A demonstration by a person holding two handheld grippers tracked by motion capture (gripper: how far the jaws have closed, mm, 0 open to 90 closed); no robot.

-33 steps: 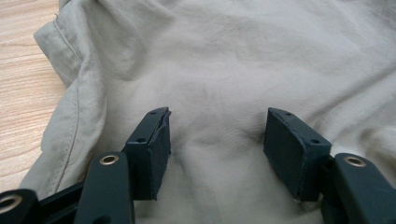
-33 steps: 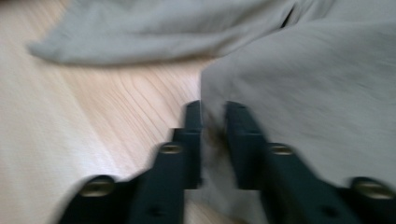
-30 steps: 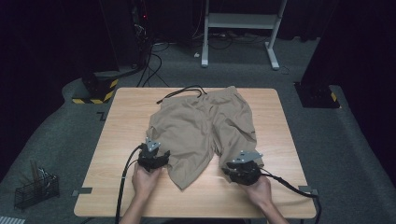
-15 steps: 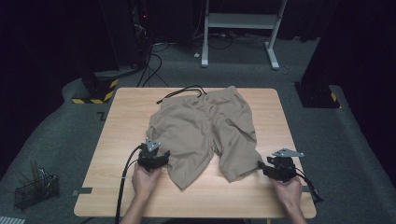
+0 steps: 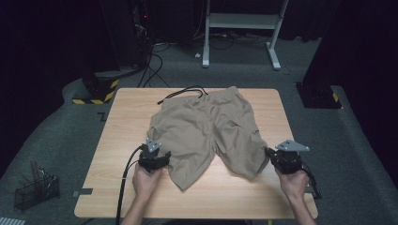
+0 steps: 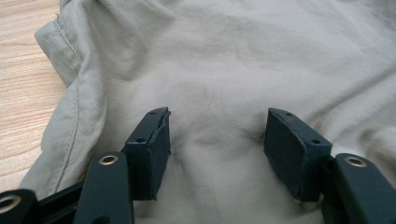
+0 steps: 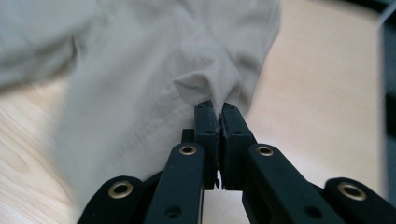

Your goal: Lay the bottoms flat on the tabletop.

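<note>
Left gripper (image 5: 157, 157): jaws wide, resting on left leg of the khaki cotton shorts (image 5: 209, 129) mid-table on the light wooden table (image 5: 117, 197), waistband far. Right gripper (image 5: 281, 159): clamped on right leg hem, cloth lies to its left. Versus earlier: right has dragged that leg outward toward the right edge; left unmoved.

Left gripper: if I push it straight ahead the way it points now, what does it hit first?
The shorts. The left gripper has its jaws open over the fabric, which already lies between and ahead of them; whether they touch it is unclear.
</note>
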